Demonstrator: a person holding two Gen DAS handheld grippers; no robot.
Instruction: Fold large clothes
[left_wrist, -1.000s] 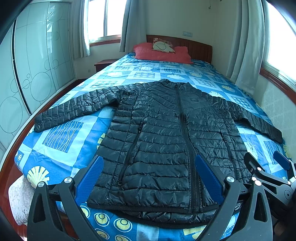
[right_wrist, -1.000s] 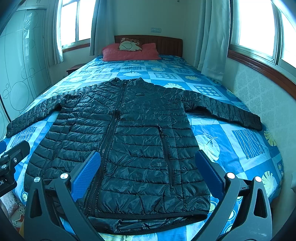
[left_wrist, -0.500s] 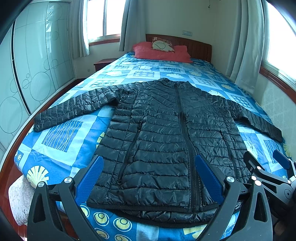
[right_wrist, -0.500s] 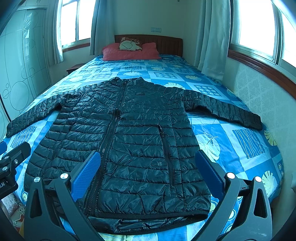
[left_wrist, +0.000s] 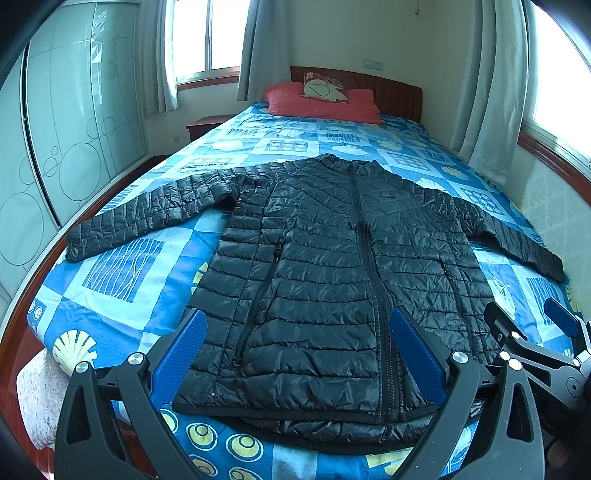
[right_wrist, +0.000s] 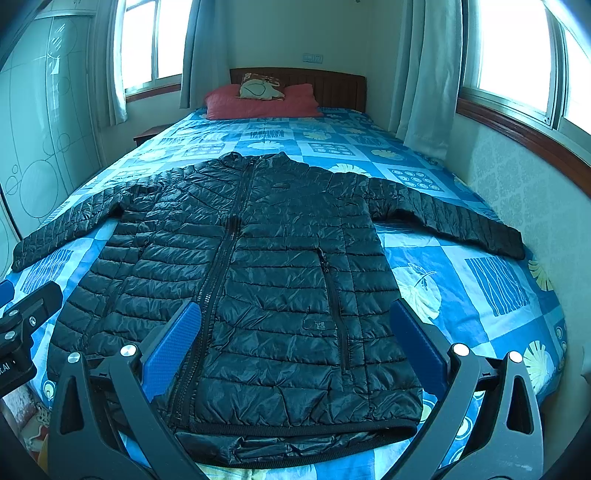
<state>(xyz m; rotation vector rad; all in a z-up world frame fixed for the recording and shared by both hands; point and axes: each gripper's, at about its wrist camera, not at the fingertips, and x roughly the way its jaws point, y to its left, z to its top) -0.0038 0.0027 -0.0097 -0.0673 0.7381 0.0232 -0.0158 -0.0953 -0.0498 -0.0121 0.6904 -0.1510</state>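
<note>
A black quilted puffer jacket (left_wrist: 325, 266) (right_wrist: 258, 266) lies flat and zipped on the bed, front up, both sleeves spread out to the sides and its hem at the near edge. My left gripper (left_wrist: 295, 332) hovers open above the hem's left half. My right gripper (right_wrist: 295, 328) hovers open above the hem's right half. Neither holds anything, and both stand apart from the fabric. The right gripper (left_wrist: 532, 332) also shows at the right edge of the left wrist view.
The bed has a blue patterned sheet (left_wrist: 122, 295) (right_wrist: 480, 295) and red pillows (left_wrist: 321, 105) by a wooden headboard (right_wrist: 332, 85). A glass wardrobe (left_wrist: 55, 147) stands on the left, a wall with curtained windows (right_wrist: 517, 85) on the right. A nightstand (left_wrist: 207, 123) sits at the far left.
Both views have crept slightly, and the jacket sits a touch higher in the left wrist view. Both grippers stay open and the jacket has not moved.
</note>
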